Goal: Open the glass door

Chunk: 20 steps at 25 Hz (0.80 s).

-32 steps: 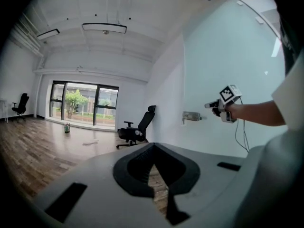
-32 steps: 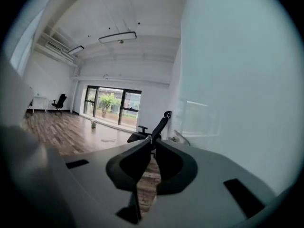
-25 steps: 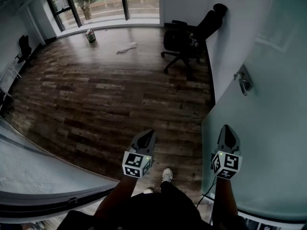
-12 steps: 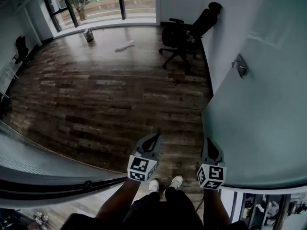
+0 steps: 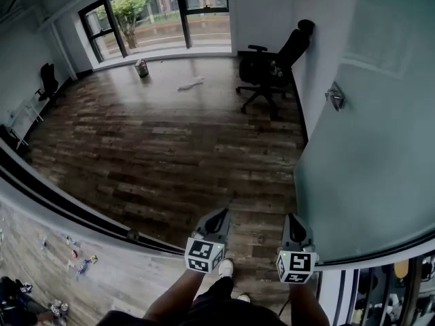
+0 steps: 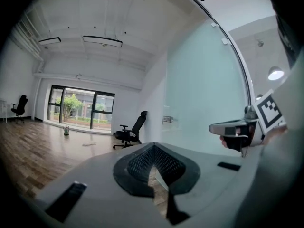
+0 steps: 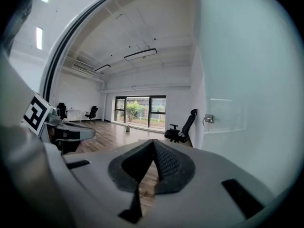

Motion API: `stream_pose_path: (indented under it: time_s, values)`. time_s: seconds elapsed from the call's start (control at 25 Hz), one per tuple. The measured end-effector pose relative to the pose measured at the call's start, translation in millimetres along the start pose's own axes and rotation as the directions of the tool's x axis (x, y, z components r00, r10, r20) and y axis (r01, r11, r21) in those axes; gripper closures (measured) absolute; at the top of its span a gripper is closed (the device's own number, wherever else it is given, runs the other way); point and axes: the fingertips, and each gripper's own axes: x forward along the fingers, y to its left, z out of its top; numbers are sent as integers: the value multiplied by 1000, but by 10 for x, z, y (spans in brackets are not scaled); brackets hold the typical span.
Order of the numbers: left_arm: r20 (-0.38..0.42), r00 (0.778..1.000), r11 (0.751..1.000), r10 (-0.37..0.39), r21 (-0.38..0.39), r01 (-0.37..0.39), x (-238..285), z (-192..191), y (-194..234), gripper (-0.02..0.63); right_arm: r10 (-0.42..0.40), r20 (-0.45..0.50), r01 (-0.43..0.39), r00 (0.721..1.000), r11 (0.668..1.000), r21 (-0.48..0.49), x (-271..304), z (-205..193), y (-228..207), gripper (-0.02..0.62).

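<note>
The left gripper (image 6: 154,146) points into a bare room, jaws closed tip to tip with nothing between them, above a wooden floor (image 6: 28,151). Ahead on the right stands the frosted glass door (image 6: 204,89) with its metal handle (image 6: 167,119), and an office chair (image 6: 130,133) sits left of it, before the window (image 6: 78,109). The right gripper (image 6: 218,127) shows at the right edge, and a small thing, perhaps a can (image 6: 66,131), sits far off.

Dark plank floor (image 5: 156,148). Landmark: black office chair (image 5: 272,63), against the white wall (image 5: 262,9). Left of the chair, at the far end: dark-framed windows (image 5: 163,19), daylight. Left of the chair on the floor: white scrap (image 5: 190,83), small bucket (image 5: 142,68).
</note>
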Motion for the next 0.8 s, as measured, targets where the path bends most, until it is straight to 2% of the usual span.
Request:
stream_pose_path:
  time_s: [0.16,0.4,0.8]
  values:
    - [-8,1000,999,24,-22,-24,-533,-126,-444,609,48,6,-48,999,999,-3,-637,-112,122,578]
    - [-14,999,999,30,-21,-30,-1163,-333,-994,609,54,-6,-54,999,998,15,-1375,-396,206,578]
    - [19,999,999,32,8,-33,-2111,-472,-1305,609,52,57,-52,997,999,-9,-2355,-494,669,578]
